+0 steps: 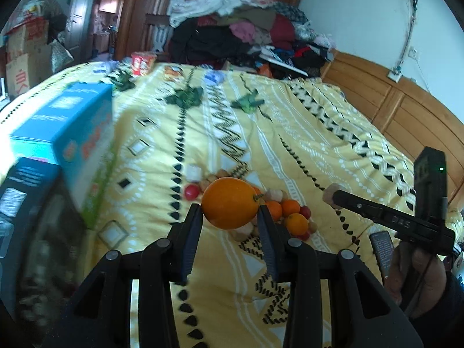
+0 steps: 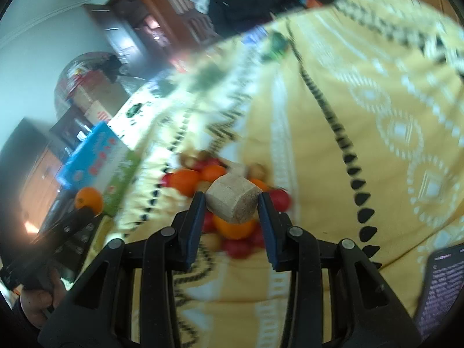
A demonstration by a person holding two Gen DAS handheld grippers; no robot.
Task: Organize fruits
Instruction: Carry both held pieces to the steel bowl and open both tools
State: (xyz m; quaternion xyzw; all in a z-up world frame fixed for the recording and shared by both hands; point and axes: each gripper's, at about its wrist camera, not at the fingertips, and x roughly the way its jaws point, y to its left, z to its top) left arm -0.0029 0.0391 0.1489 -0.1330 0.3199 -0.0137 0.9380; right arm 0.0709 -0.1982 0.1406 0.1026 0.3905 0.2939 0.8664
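An orange (image 1: 230,206) was pinched between the pads of the left gripper (image 1: 229,213) and held above the yellow quilt (image 1: 304,133), clear of the fabric. Just beyond it, on the quilt, a heap of fruit (image 1: 287,214) was spread out — small oranges, red fruits and pale round ones lying against one another. In the right gripper (image 2: 232,203) a tan block (image 2: 233,200), flat-faced and rounded at the edges, was clamped between the pads; what it was could not be told. That block was held over the same heap, with an orange and red fruits seen directly beneath it. A blue box (image 1: 62,127) was seen at the left edge of the quilt, a dark box (image 1: 26,191) just in front of it. A phone (image 1: 382,250) was seen low on the right beside the right gripper's handle. At the far end of the bed, clothes (image 1: 246,32) were piled — the right wrist view was blurred throughout.
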